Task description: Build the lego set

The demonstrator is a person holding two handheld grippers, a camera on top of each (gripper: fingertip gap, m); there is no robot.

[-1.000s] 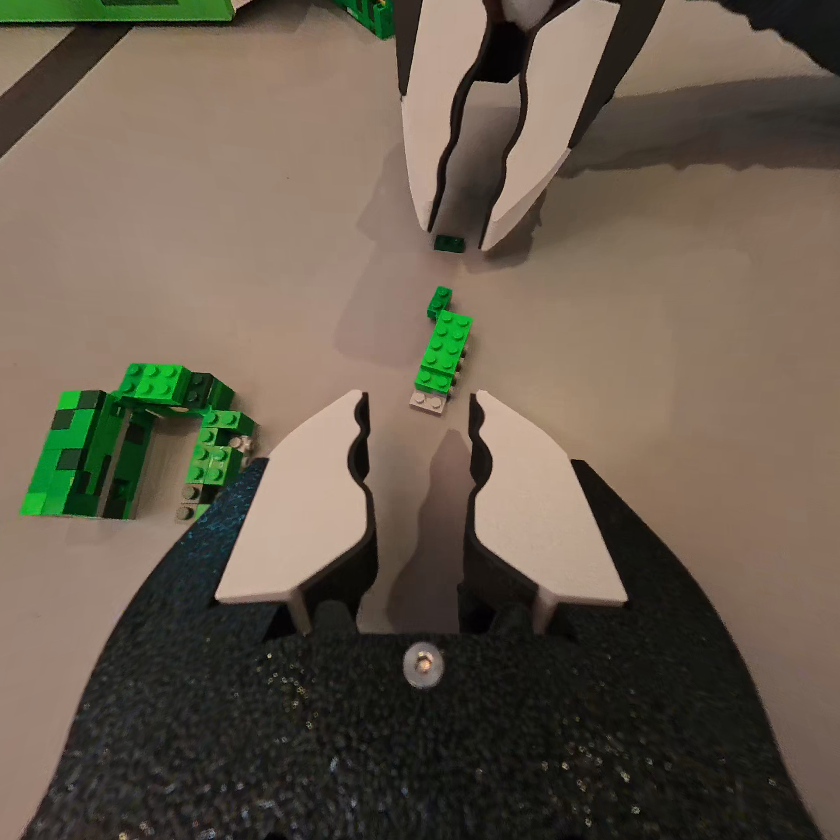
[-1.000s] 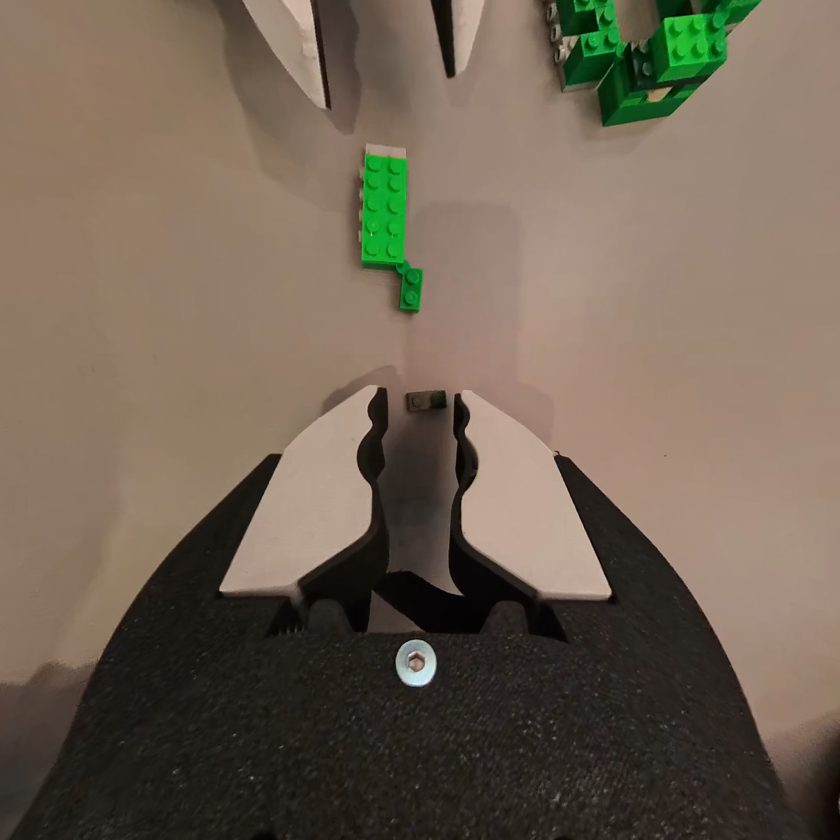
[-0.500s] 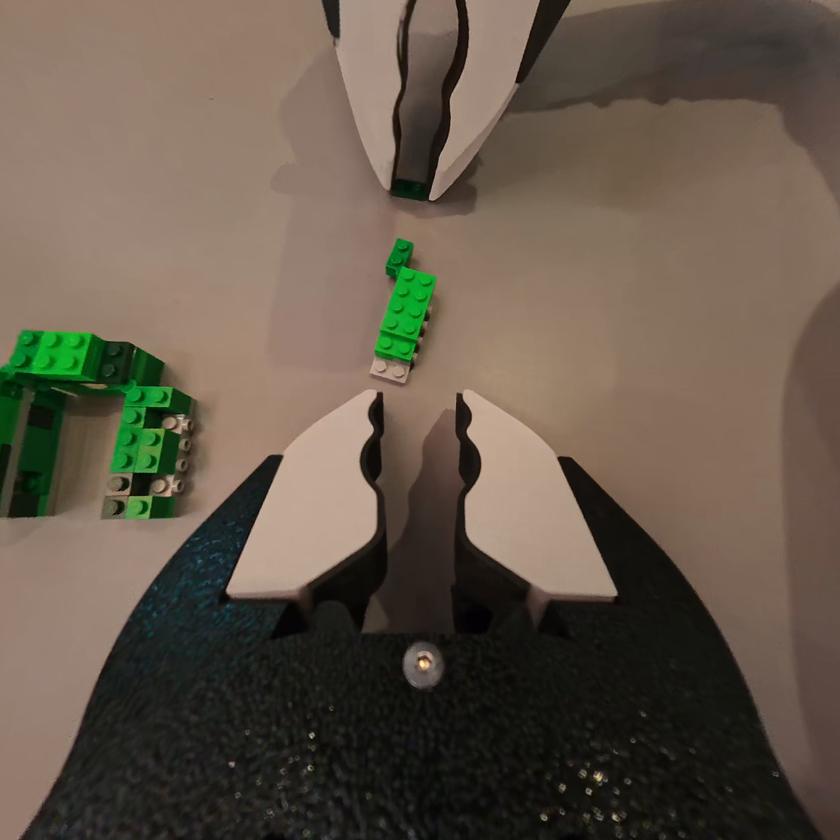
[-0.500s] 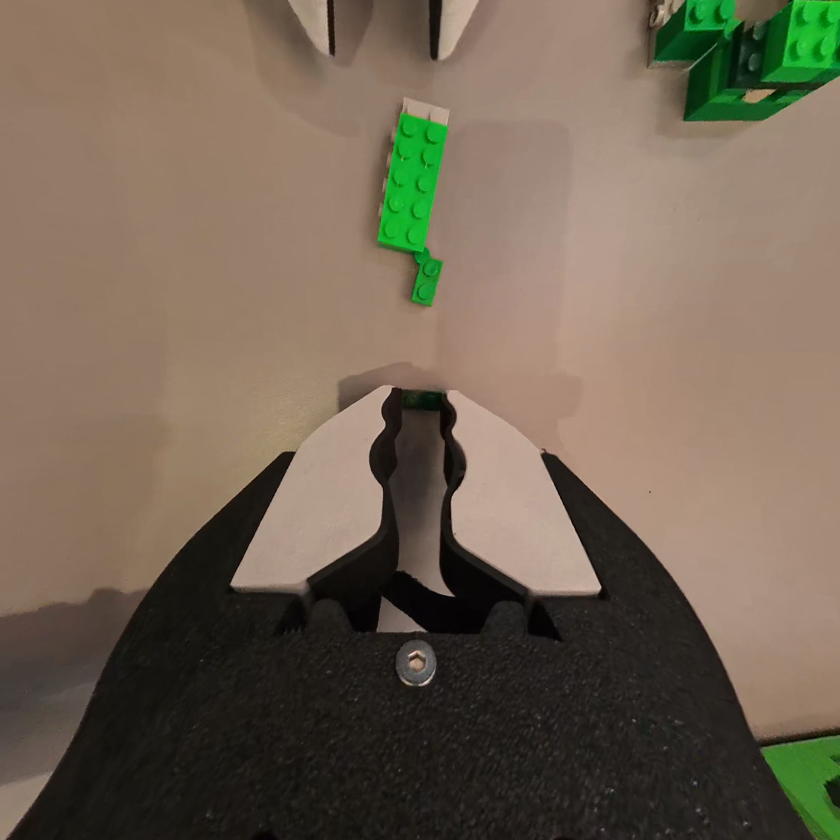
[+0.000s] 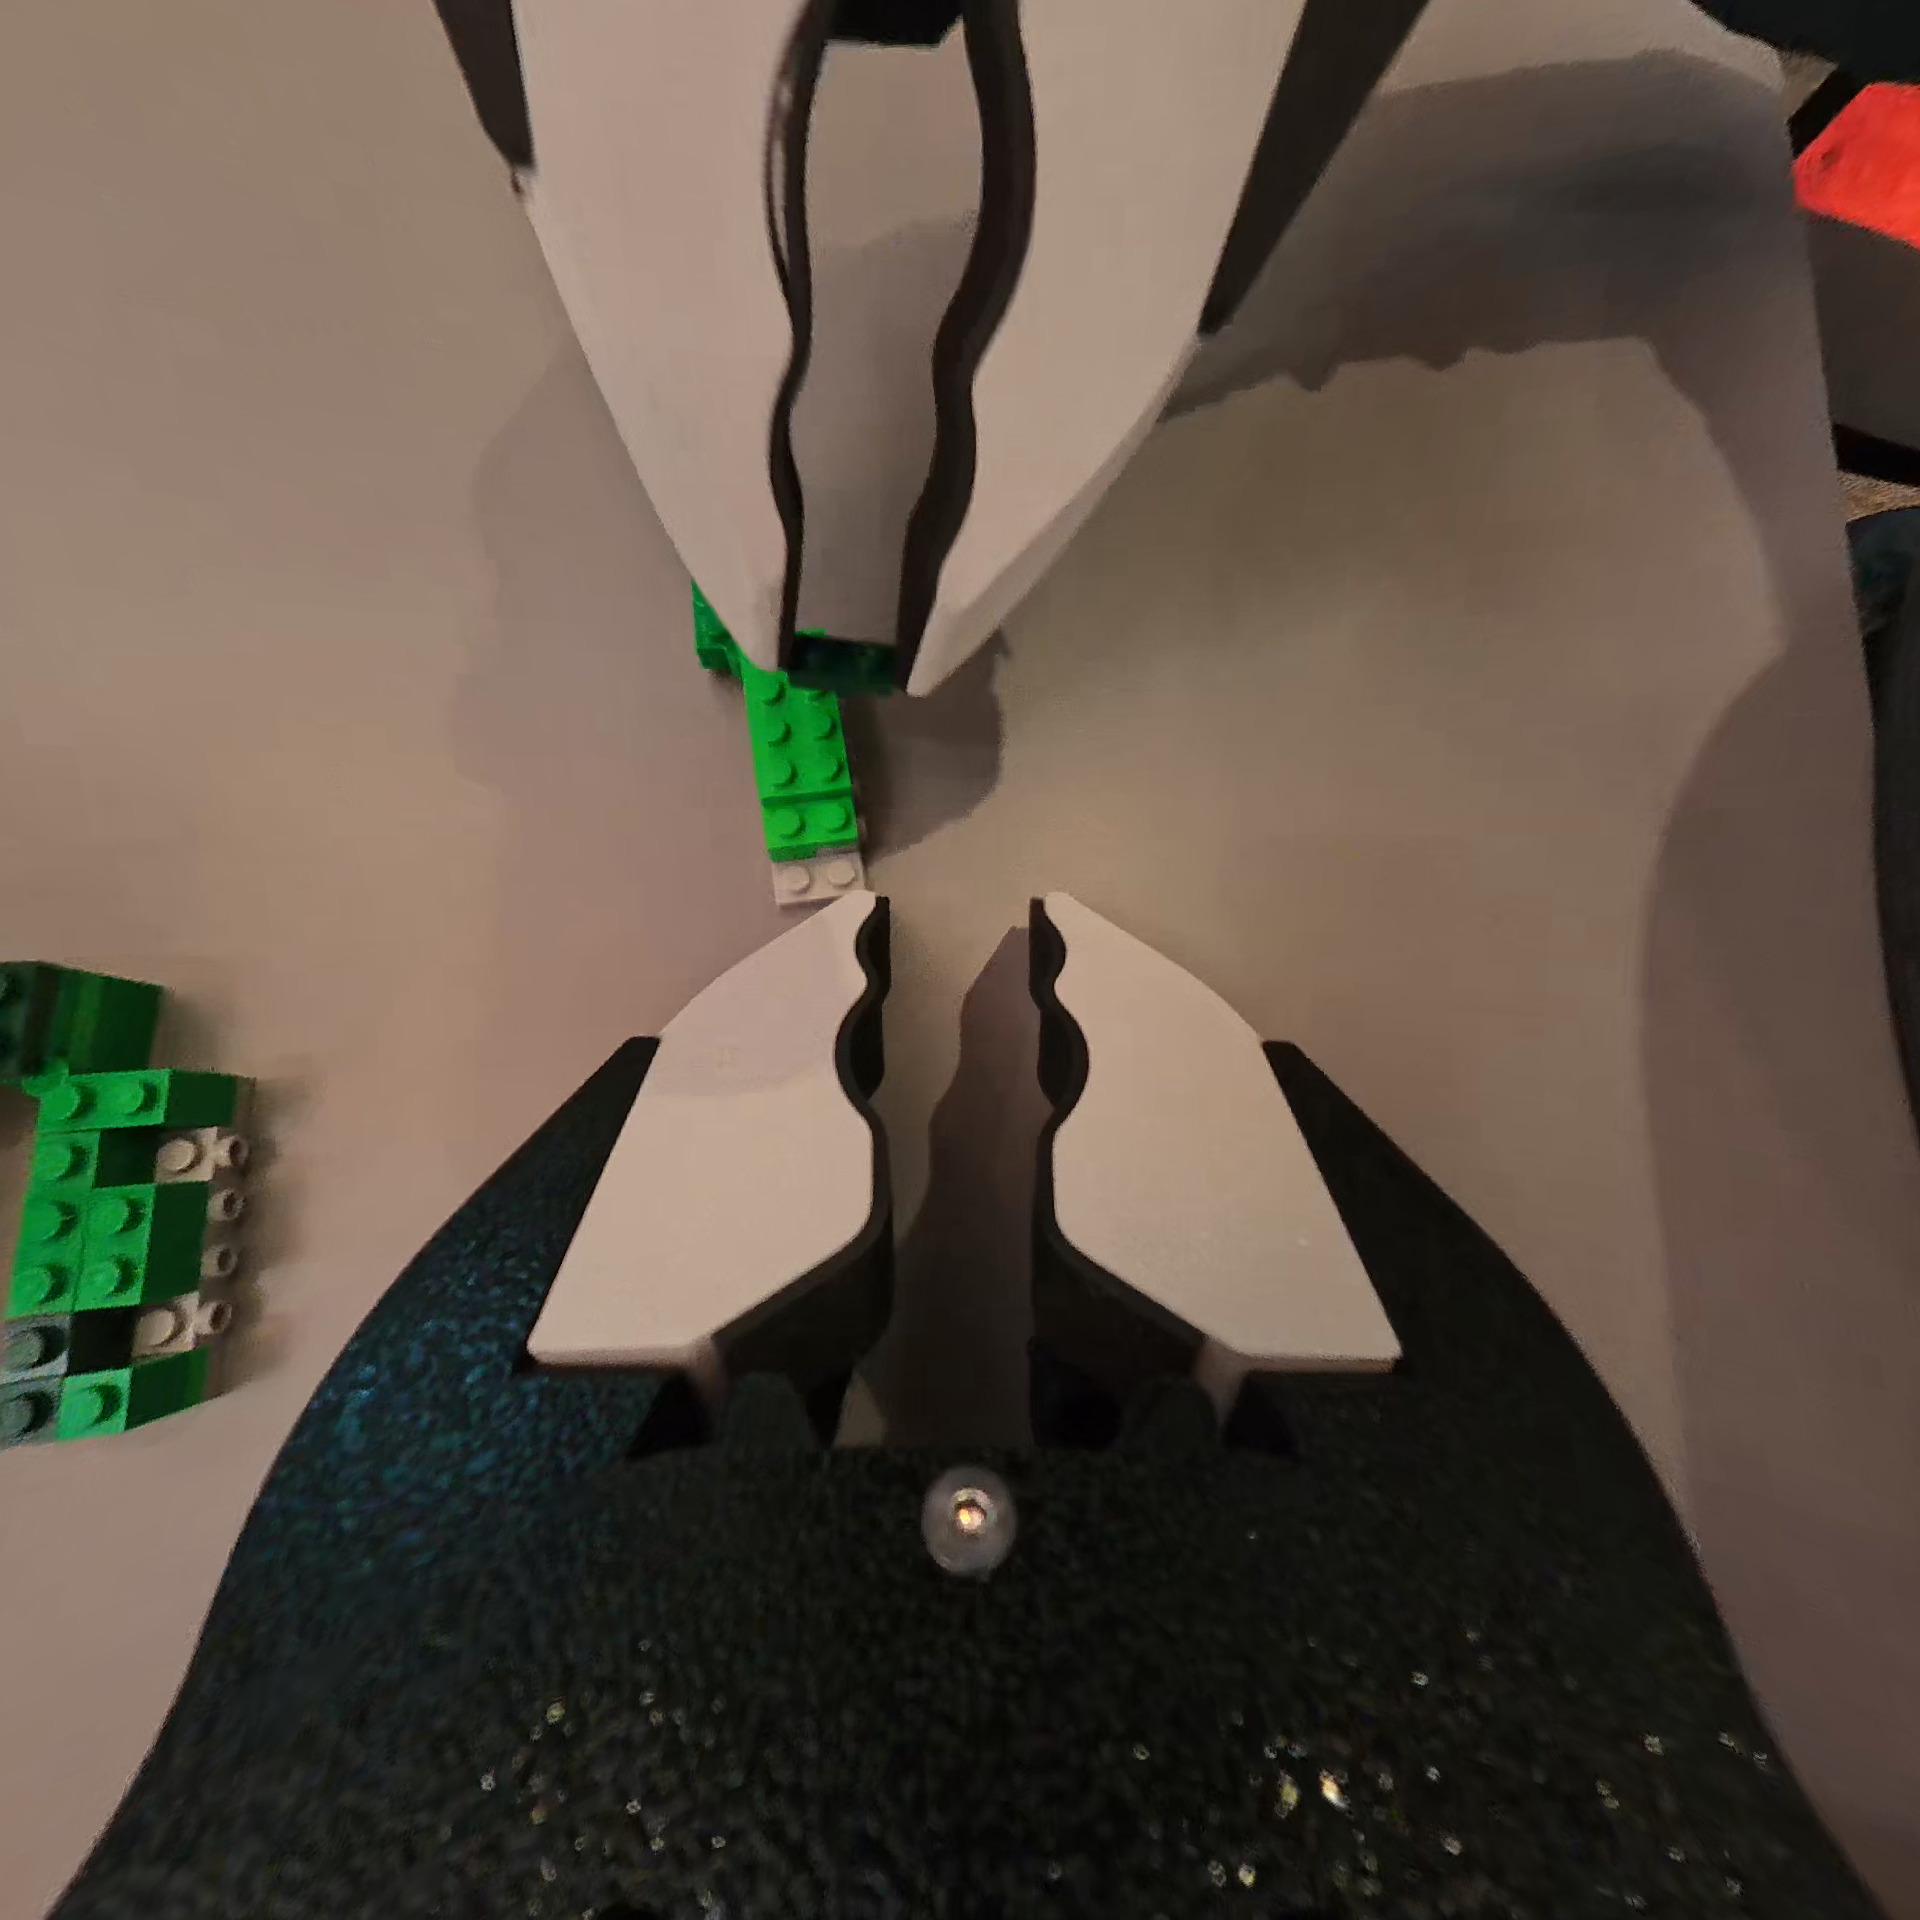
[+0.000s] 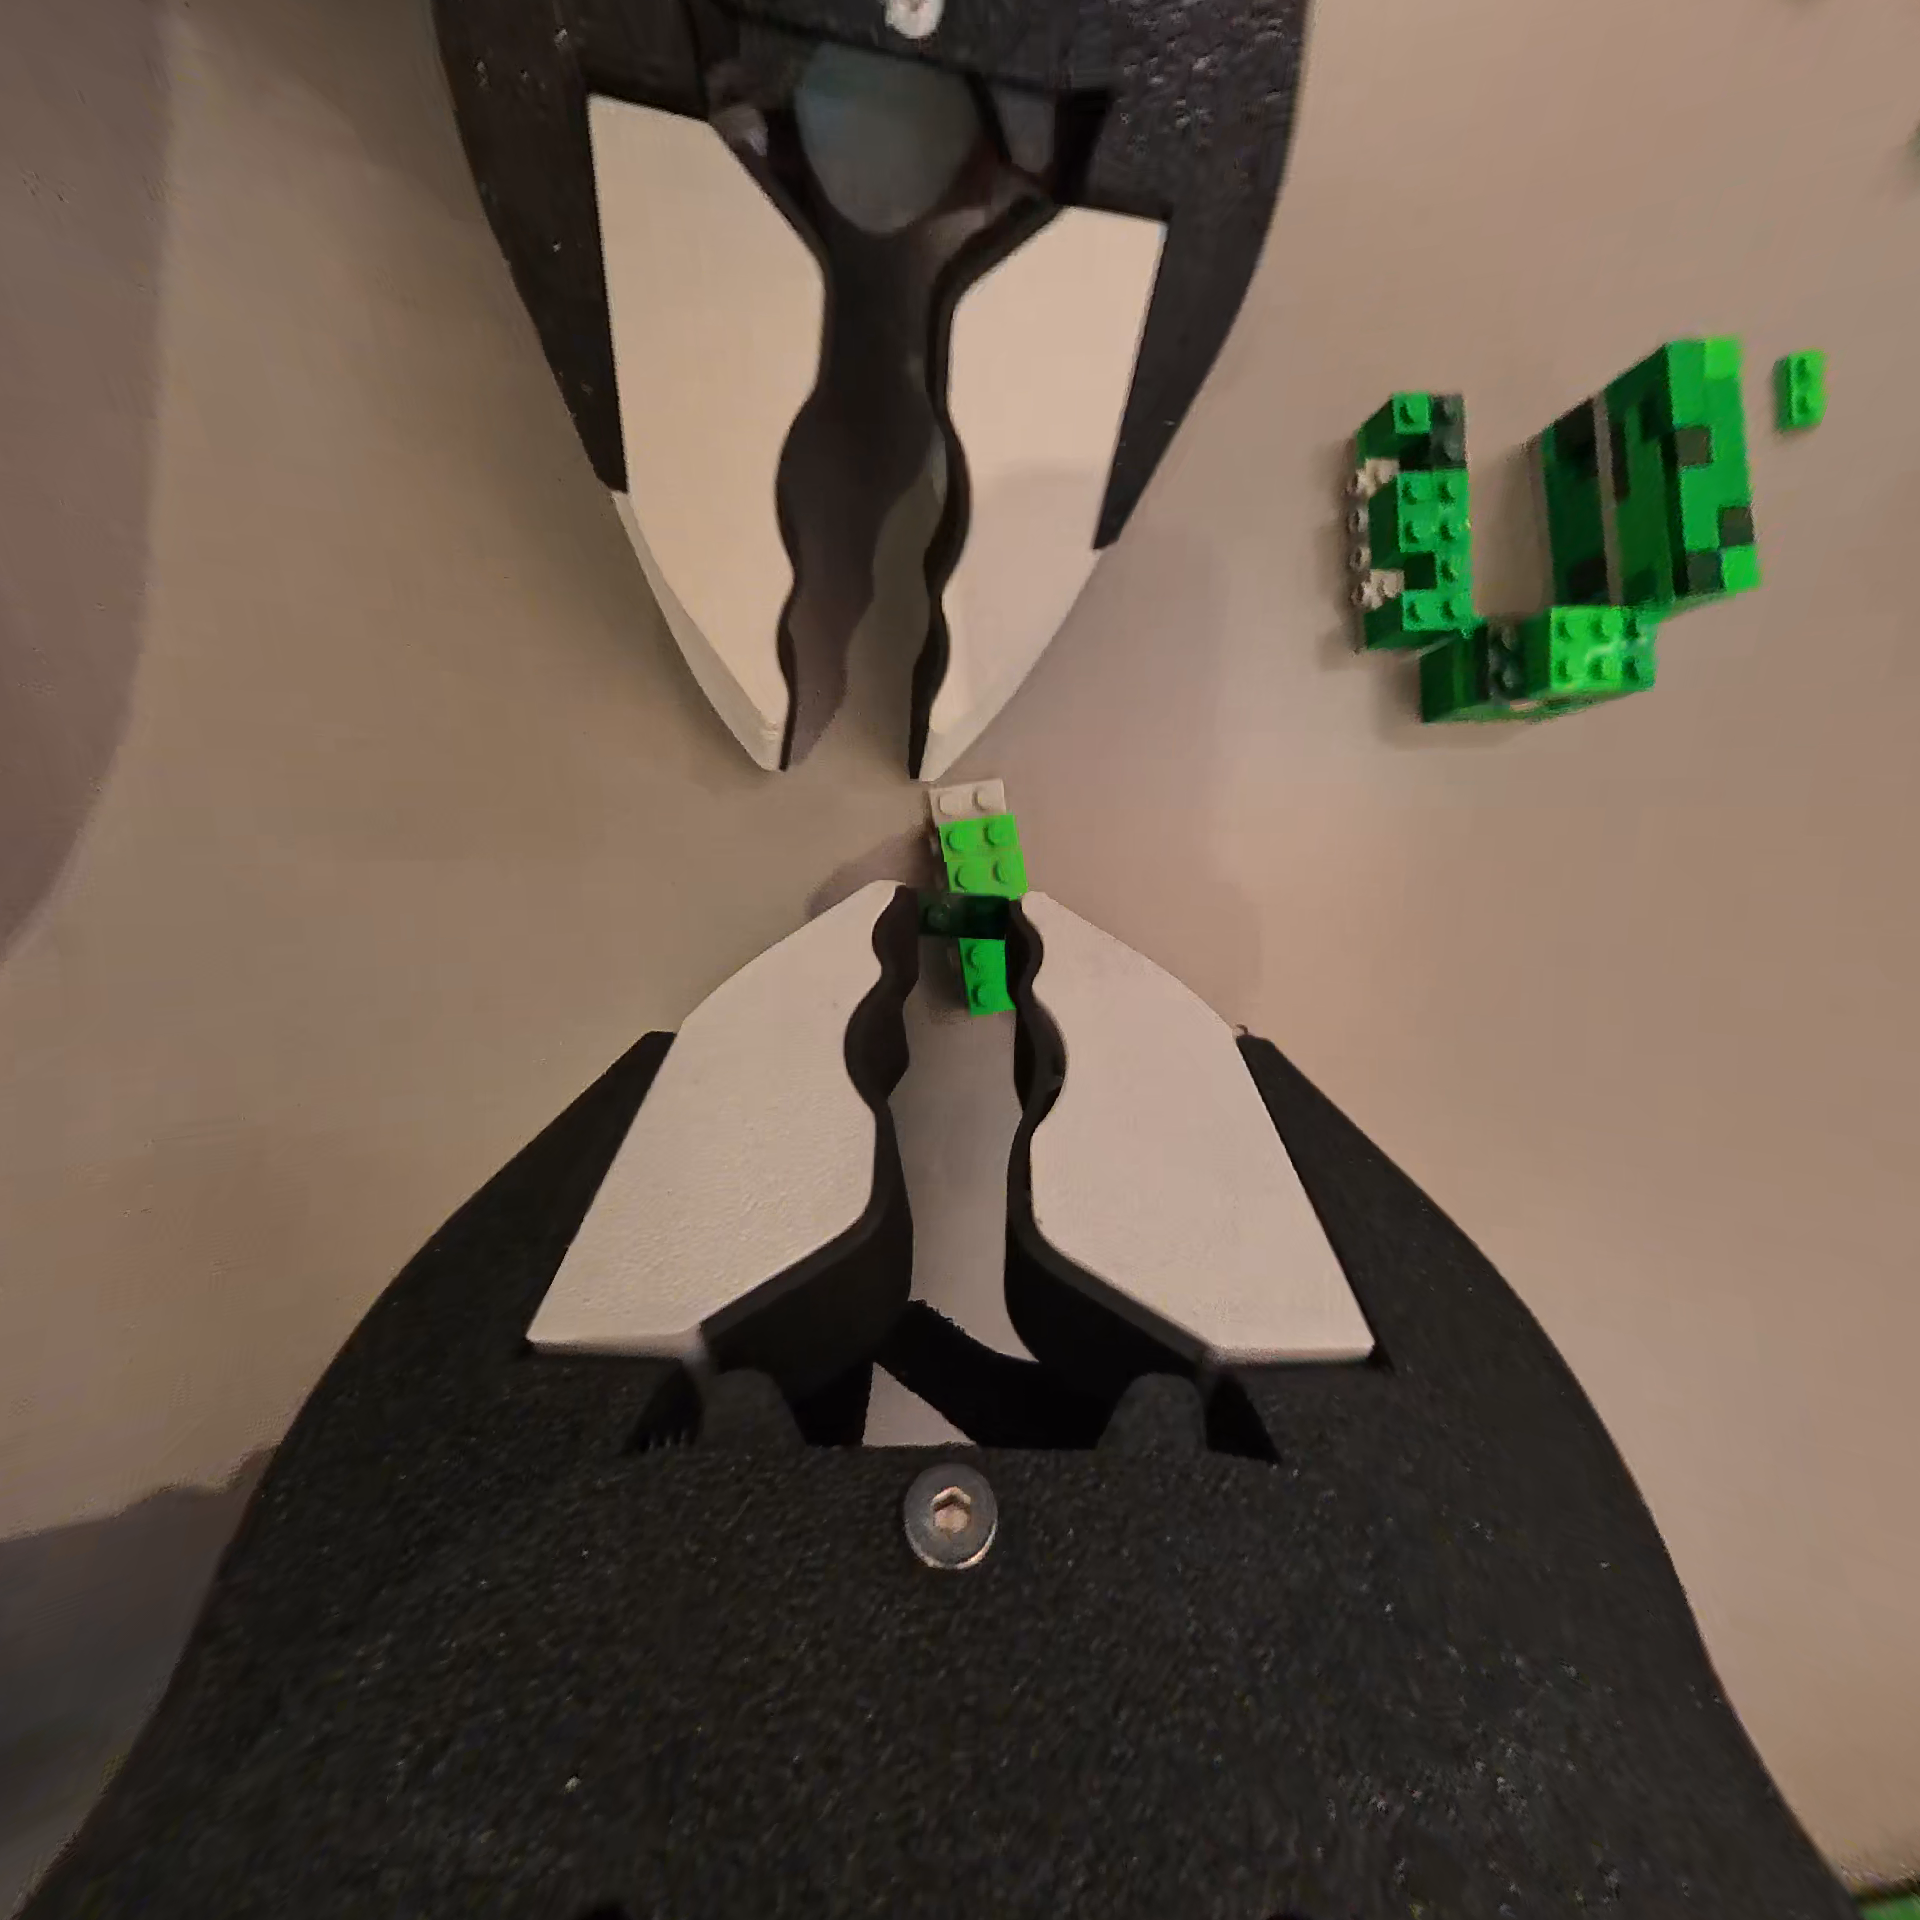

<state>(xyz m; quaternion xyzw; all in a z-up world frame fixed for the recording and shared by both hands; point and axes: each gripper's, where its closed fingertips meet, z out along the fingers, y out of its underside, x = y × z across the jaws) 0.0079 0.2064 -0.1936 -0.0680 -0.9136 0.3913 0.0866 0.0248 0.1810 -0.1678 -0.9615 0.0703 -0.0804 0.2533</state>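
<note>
I see no readable text, labels, brands, numbers or signs in either wrist view right now.

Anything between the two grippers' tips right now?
Yes: the bright green strip, lying on the table between the left gripper and right gripper, which holds a dark green piece over it. The right wrist view shows it best.

Two handheld grippers, black grainy bodies, pale grey fingers.
Left gripper: speckled black textured plastic shell, flat light-grey finger plates with wavy black inner pads, round silver screw centred on the body. Right gripper: same build, hex-socket silver screw, black strap crossing at the finger roots.
</note>
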